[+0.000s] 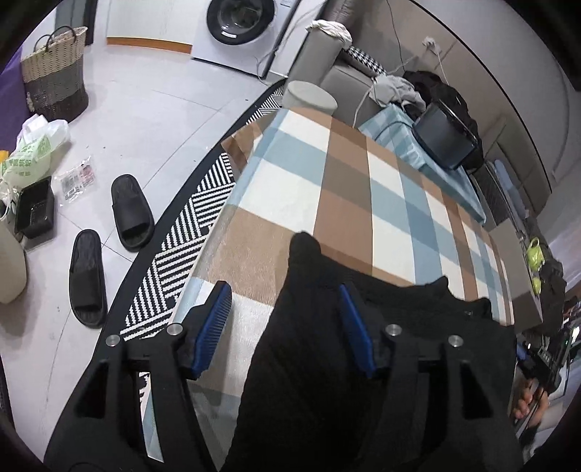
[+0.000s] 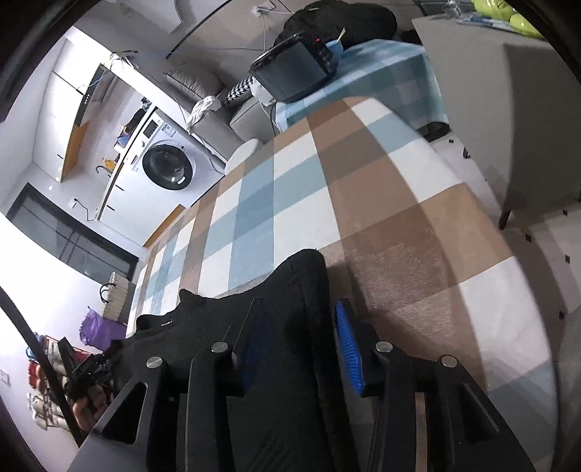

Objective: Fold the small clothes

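Left tool (image 1: 285, 326), nearest the lens: blue pads (image 1: 214, 328) stand apart, clamping nothing; the edge of the black garment (image 1: 316, 363) runs up between them, its bulk spreading under and past the right-hand pad. Right tool (image 2: 299, 343): pads likewise parted, a ridge of the same garment (image 2: 290, 312) rising between them; one blue pad (image 2: 348, 348) is clear, the other dark against the cloth, so contact there cannot be judged. The garment lies bunched at the near edge of the surface, on a plaid cloth (image 1: 345, 188) of brown, blue and white. Beyond, left wrist view: black slippers (image 1: 109, 247) on the floor, woven basket (image 1: 54, 72), washing machine (image 1: 239, 21).
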The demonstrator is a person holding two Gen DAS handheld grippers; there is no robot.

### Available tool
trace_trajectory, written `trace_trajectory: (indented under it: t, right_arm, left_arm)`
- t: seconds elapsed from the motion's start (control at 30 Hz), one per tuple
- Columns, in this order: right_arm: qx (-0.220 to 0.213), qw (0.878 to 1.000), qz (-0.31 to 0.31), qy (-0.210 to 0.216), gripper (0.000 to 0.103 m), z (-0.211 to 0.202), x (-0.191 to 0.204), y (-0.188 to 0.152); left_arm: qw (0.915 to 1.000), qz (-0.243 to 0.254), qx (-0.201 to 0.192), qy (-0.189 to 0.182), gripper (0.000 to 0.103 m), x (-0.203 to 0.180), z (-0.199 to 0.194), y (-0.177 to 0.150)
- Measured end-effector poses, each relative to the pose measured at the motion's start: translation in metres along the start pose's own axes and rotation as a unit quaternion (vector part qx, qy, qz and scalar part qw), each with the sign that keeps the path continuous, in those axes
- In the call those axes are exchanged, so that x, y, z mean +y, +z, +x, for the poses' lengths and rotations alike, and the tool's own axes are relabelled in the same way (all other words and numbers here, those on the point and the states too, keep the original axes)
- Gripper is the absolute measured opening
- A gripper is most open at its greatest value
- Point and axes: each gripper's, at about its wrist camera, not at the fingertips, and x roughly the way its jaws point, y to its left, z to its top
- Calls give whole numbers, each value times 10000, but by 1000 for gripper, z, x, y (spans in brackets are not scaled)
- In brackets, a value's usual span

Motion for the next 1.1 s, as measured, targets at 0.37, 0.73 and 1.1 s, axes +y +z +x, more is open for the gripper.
trace_trajectory:
  t: [0.37,0.73,1.1]
  right_arm:
    - [-990,9916,-646,528,5,-39,24,-3]
    - [-482,9982,-307,-196,5,-9,2,-2]
    - [-597,9972,-339,-289,5,-10,6,-3]
  left_arm:
    - [9999,86,67,10,58,-1,1,-5]
    - [9993,359,-106,24,5,-14,12,-2]
    - [9987,125,-489,-52,5,-9,-8,8]
